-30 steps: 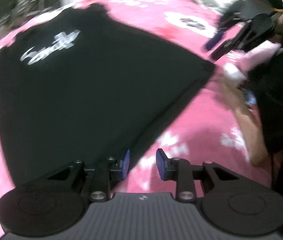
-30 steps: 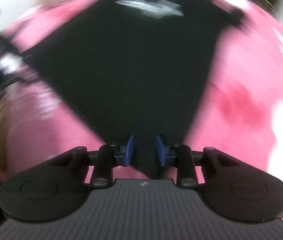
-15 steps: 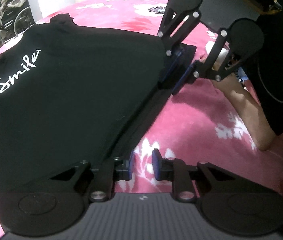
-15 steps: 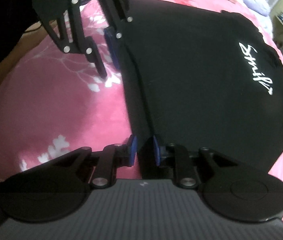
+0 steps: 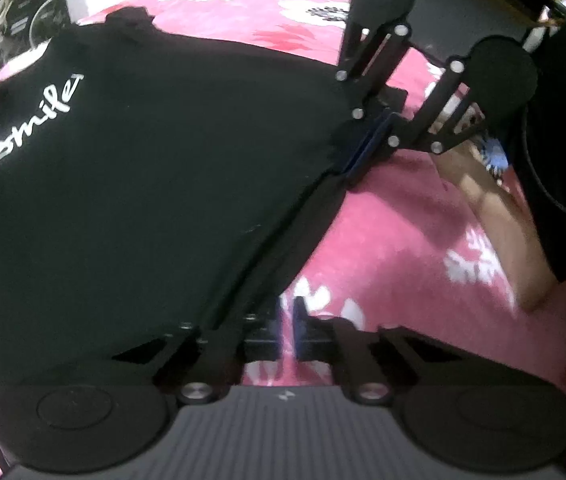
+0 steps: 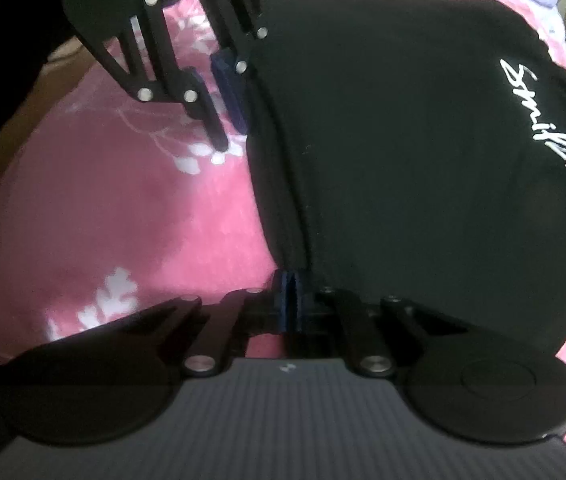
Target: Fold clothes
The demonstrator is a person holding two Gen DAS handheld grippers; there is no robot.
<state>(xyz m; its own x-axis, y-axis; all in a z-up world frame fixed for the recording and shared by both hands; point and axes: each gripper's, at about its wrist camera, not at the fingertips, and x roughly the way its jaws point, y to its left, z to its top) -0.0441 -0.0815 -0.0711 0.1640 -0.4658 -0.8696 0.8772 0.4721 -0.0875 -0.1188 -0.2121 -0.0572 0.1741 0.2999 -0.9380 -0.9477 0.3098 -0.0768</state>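
2 grippers sit on the hem of a black T-shirt spread flat over a pink floral bedspread. In the left wrist view, the left gripper at bottom centre has just been closing; its blue pads stand nearly together right at the hem corner, though whether cloth lies between them cannot be told. The right gripper, upper right of that frame, is clamped on the opposite hem corner, with a person's forearm behind it. In the right wrist view, the right gripper has also just been closing, its ribbed blue pads pinched on the dark hem edge; the left gripper shows at upper left. The shirt's hem runs straight between them. White script lettering marks the smooth, matte fabric. Open bedspread lies along the hem side, soft and slightly rumpled, with white leaf prints.
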